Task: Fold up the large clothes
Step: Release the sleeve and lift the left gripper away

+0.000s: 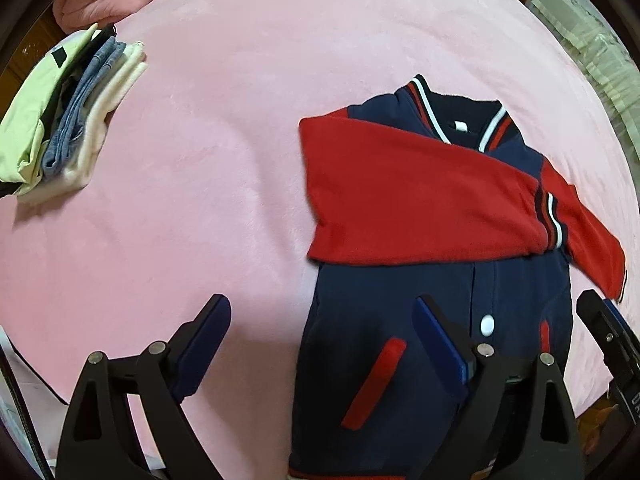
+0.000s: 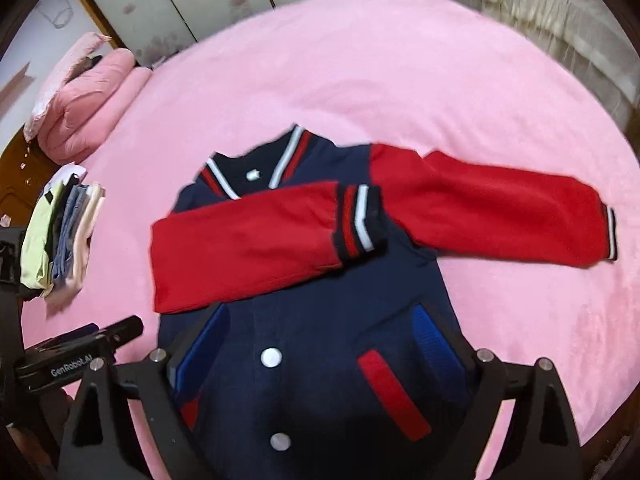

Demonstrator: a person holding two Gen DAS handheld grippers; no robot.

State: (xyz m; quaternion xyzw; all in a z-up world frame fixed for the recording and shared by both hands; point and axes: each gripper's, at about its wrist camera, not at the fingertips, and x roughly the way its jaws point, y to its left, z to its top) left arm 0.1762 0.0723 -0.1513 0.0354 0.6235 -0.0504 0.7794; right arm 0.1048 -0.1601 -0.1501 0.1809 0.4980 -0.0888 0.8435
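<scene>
A navy varsity jacket (image 2: 320,332) with red sleeves lies face up, snaps closed, on a pink bed cover (image 2: 360,80). One red sleeve (image 2: 248,244) is folded across the chest, its striped cuff near the middle. The other sleeve (image 2: 500,212) stretches out to the right on the cover. My right gripper (image 2: 320,314) hangs open above the jacket's lower front with nothing between its fingers. My left gripper (image 1: 320,308) is open too. One of its fingers is over the bare cover and the other is over the jacket (image 1: 380,304) near a red pocket trim; it holds nothing.
A stack of folded clothes (image 1: 68,120) sits on the bed at the left, also in the right wrist view as folded clothes (image 2: 60,236). Rolled pink bedding (image 2: 88,100) lies at the far left. Wardrobe doors (image 2: 200,0) stand behind the bed.
</scene>
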